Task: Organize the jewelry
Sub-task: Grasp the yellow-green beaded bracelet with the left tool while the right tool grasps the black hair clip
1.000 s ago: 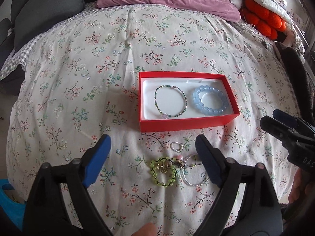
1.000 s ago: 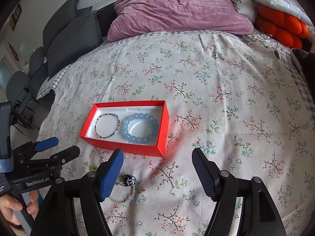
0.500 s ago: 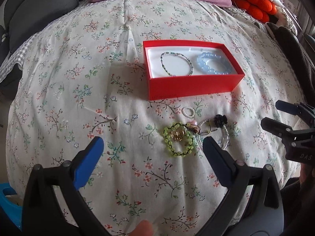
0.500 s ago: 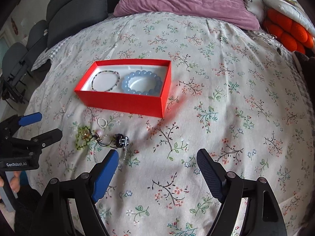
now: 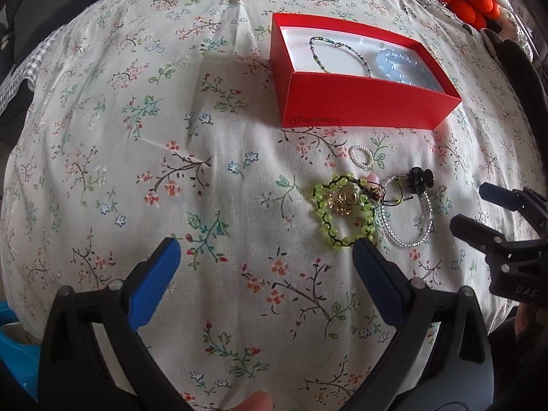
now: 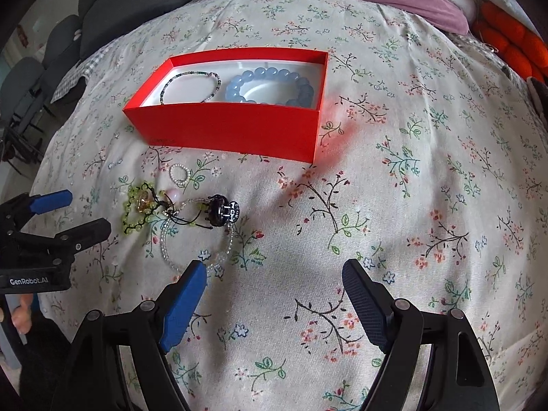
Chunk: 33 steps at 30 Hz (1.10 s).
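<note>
Two claws hover spread and empty over the floral bedspread (image 6: 428, 178): the left claw (image 5: 263, 260) just short of the green bead bracelet (image 5: 342, 210), the right claw (image 6: 274, 279) beside the clear bead bracelet (image 6: 198, 239). These lie tangled with a black hair clip (image 6: 222, 210) and a small pearl ring (image 6: 179, 174), near the red box (image 6: 233, 126). They look light and limp, likely to snag; pinch one strand at its free outer edge.
</note>
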Motion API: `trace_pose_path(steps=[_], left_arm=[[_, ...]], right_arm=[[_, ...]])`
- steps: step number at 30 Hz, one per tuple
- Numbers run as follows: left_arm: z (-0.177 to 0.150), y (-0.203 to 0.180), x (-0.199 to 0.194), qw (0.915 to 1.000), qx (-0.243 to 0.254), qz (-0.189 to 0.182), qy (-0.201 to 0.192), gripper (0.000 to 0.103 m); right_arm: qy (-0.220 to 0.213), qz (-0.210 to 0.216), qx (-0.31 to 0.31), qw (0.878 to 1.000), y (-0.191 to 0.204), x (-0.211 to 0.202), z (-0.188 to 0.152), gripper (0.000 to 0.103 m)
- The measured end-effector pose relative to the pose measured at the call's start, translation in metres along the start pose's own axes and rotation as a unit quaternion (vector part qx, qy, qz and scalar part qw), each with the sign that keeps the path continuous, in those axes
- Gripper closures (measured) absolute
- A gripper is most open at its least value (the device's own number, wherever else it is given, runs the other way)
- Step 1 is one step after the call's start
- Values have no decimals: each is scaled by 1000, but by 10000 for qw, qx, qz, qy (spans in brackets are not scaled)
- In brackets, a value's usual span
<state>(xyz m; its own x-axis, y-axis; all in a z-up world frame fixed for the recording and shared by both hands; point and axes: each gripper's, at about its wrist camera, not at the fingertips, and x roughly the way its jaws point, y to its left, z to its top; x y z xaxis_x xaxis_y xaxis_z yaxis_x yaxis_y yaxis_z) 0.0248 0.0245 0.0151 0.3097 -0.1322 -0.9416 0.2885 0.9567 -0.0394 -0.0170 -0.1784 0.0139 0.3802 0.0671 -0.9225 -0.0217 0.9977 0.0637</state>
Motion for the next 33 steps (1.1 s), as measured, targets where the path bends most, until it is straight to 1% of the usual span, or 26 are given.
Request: trace_pose_path(steps=[3, 5, 6, 7, 8, 10, 11, 13, 16, 18, 21, 23, 26, 27, 29, 30, 31, 33], left_arm=[[2, -3, 5, 9999, -43, -127, 8, 6], [2, -6, 9, 9999, 11, -157, 41, 17], [2, -8, 12, 9998, 48, -148, 79, 20], [1, -10, 15, 9998, 90, -133, 133, 26], [0, -13, 18, 9997, 137, -111, 178, 28], [-2, -18, 20, 9996, 245, -29, 132, 31], [-3, -20, 19, 9995, 288, -40, 117, 35], [-4, -22, 19, 9994, 304, -92, 117, 39], [-4, -27, 17, 9993, 307, -138, 135, 43], [-3, -30, 14, 9991, 291, -285, 113, 44], [-2, -35, 9, 9985, 346, -422, 22, 47], [4, -33, 10, 9980, 376, -499, 56, 58], [6, -37, 16, 9978, 410, -511, 109, 67], [6, -39, 16, 9977, 426, -518, 96, 68], [8, -42, 18, 9974, 429, -564, 99, 80], [8, -42, 19, 9974, 412, -575, 105, 84], [8, -42, 21, 9978, 399, -521, 104, 91], [6, -46, 23, 9979, 428, -468, 122, 91]], right_arm=[[35, 102, 199, 9997, 1, 8, 2, 20], [87, 113, 266, 9995, 4, 14, 4, 21], [75, 88, 261, 9996, 5, 16, 4, 21], [45, 36, 230, 9997, 7, 18, 5, 23], [23, -23, 181, 9998, 10, 19, 5, 25], [-7, -109, 92, 9999, 17, 20, 5, 32], [-16, -139, 61, 9999, 19, 21, 6, 33], [-13, -160, -21, 9999, 24, 22, 6, 36], [-9, -214, -174, 9996, 32, 24, 5, 38], [-15, -233, -251, 9994, 36, 24, 4, 39], [-58, -123, -265, 9996, 38, 23, 6, 45], [-102, -5, -259, 9996, 34, 22, 8, 48], [-169, 139, -224, 9995, 32, 21, 13, 50], [-192, 175, -209, 9994, 31, 21, 15, 51], [-240, 273, -200, 9991, 31, 21, 19, 53], [-267, 331, -211, 9989, 32, 20, 20, 53], [-293, 385, -231, 9986, 33, 21, 23, 55], [-314, 471, -282, 9980, 37, 22, 26, 59]])
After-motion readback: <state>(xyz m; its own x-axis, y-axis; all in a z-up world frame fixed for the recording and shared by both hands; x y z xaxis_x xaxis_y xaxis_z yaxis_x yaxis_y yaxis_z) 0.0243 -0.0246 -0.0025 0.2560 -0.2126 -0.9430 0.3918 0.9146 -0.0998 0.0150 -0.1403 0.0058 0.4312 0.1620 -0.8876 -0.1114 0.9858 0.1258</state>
